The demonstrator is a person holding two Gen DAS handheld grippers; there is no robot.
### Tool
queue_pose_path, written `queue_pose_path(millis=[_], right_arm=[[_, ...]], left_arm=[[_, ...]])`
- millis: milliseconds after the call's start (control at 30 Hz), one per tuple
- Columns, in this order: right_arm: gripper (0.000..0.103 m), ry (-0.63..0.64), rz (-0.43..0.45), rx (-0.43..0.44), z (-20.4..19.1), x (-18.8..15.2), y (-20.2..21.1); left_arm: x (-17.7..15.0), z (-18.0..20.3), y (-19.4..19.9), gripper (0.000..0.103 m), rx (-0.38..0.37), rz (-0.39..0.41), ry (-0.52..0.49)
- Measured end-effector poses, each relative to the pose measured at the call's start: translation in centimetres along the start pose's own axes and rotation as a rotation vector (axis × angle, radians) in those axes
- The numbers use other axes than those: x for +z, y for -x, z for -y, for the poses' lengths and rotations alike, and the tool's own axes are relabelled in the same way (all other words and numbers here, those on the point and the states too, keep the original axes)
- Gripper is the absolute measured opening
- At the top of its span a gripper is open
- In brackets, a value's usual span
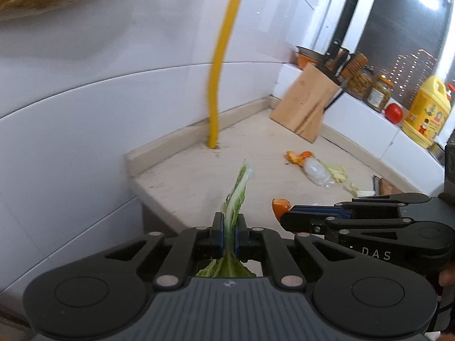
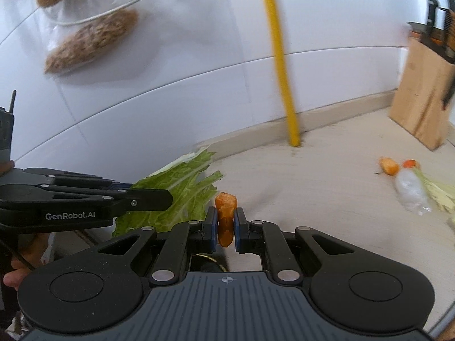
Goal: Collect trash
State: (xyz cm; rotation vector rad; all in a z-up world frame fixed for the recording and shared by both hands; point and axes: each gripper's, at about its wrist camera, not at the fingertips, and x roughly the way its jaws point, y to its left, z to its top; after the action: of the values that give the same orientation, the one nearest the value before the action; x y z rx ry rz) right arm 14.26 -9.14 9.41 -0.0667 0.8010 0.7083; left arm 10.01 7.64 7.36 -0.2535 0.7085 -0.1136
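Note:
My left gripper [image 1: 228,234] is shut on a green cabbage leaf [image 1: 237,190], held edge-on above the counter's left end; the leaf also shows in the right wrist view [image 2: 182,187]. My right gripper [image 2: 226,223] is shut on a piece of orange peel [image 2: 225,213], seen also in the left wrist view [image 1: 281,206]. The two grippers are side by side. Farther along the counter lie another orange peel [image 1: 295,157], a crumpled clear plastic bottle [image 1: 318,173] and pale cabbage scraps [image 1: 339,172].
A yellow pipe [image 1: 214,113] rises from the beige counter [image 1: 199,176] by the white tiled wall. A wooden knife block [image 1: 304,103] stands in the corner. Jars [image 1: 378,93], a tomato [image 1: 394,112] and a yellow oil jug [image 1: 428,110] line the window ledge.

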Motion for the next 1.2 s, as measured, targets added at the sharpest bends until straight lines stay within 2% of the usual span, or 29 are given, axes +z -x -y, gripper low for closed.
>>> queue_pose_path(millis=[567, 1200], right_arm=[[0.016, 0.097, -0.071, 0.097, -7.1, 0.2, -4.3], [0.016, 0.141, -0.176, 0.107, -12.3, -1.3, -9.4]], left_arm=[[-2.7, -5.8, 3.7, 0.003, 0.094, 0.035, 0.093], [-6.0, -10.9, 4.1, 0.003, 0.183, 0.052, 0.209]])
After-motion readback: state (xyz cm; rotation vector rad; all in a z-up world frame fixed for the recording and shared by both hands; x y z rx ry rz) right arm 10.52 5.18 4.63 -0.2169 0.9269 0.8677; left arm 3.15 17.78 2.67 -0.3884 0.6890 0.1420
